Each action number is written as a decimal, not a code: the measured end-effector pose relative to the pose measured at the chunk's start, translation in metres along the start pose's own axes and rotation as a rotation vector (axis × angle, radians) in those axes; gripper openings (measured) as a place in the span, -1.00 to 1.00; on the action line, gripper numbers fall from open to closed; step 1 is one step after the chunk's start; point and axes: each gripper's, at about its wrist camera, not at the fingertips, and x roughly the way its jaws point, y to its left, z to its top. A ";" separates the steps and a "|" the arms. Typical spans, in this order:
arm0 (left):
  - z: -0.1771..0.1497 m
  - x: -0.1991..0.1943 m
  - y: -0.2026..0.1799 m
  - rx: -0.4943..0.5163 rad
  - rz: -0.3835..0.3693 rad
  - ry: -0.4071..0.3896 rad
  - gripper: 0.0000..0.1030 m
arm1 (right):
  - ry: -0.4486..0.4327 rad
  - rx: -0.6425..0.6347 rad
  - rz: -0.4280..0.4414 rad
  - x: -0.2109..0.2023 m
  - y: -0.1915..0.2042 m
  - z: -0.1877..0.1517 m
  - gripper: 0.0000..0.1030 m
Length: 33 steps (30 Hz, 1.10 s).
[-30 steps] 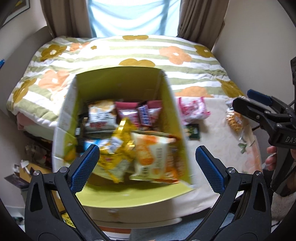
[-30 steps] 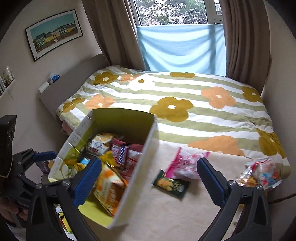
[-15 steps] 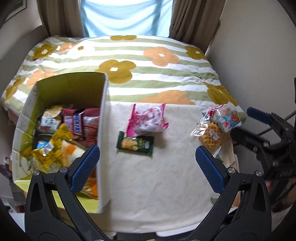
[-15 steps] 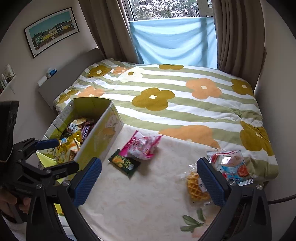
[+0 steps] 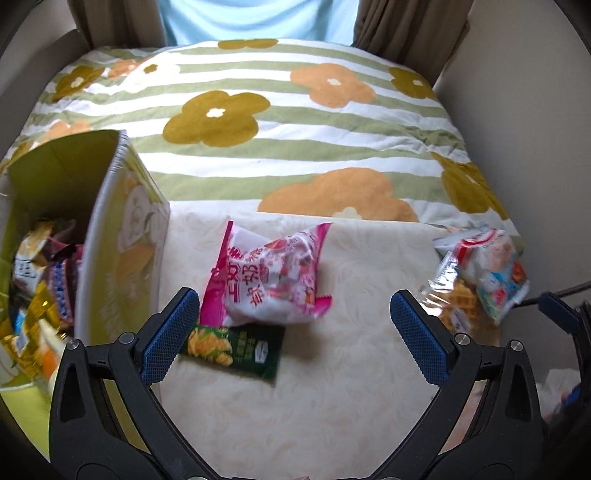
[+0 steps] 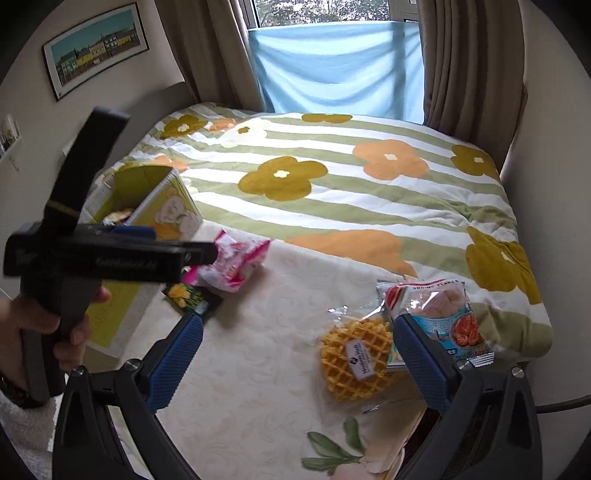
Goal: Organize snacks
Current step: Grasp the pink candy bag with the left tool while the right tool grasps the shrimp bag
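Hovering: left gripper (image 5: 293,332) jaws wide, empty, over pink bag (image 5: 271,275) overlapping green packet (image 5: 236,349) beside box (image 5: 122,258), counter's left edge. Right gripper (image 6: 295,363) jaws wide, empty, near waffle (image 6: 354,363). Risk: overlap causes double pickup.

Daylight is coming through a window at twelve o'clock (image 6: 325,11), brown curtains (image 6: 469,70) hanging beside a green-striped floral quilt (image 6: 332,177); a framed townscape picture (image 6: 96,48) is hanging at ten o'clock.

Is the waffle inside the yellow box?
No, the waffle lies in its clear wrapper on the cream cloth, far from the yellow box.
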 end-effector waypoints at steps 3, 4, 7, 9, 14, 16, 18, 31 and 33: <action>0.003 0.028 0.005 0.000 0.024 0.018 0.99 | 0.002 -0.012 -0.020 0.013 -0.005 -0.007 0.99; 0.004 0.038 0.006 0.000 0.027 0.024 0.99 | 0.000 -0.008 -0.026 0.016 -0.008 -0.008 0.99; 0.006 0.063 0.013 -0.012 0.030 0.049 0.99 | -0.002 0.005 -0.032 0.024 -0.014 -0.012 0.99; 0.008 0.075 0.017 -0.019 0.033 0.051 0.99 | -0.004 0.012 -0.044 0.029 -0.019 -0.012 0.99; 0.012 0.097 0.023 -0.012 0.038 0.076 0.99 | 0.001 0.013 -0.093 0.040 -0.030 -0.010 0.99; 0.012 0.103 0.024 -0.010 0.034 0.088 0.99 | 0.007 0.001 -0.127 0.043 -0.034 -0.009 0.99; 0.010 0.106 0.024 -0.006 0.029 0.095 0.99 | 0.008 -0.003 -0.155 0.045 -0.040 -0.007 0.99; 0.005 0.105 0.019 0.041 0.052 0.080 0.70 | 0.043 0.043 -0.284 0.060 -0.090 0.003 0.99; 0.006 0.100 0.016 0.052 0.056 0.072 0.43 | 0.064 0.048 -0.287 0.066 -0.097 0.004 0.99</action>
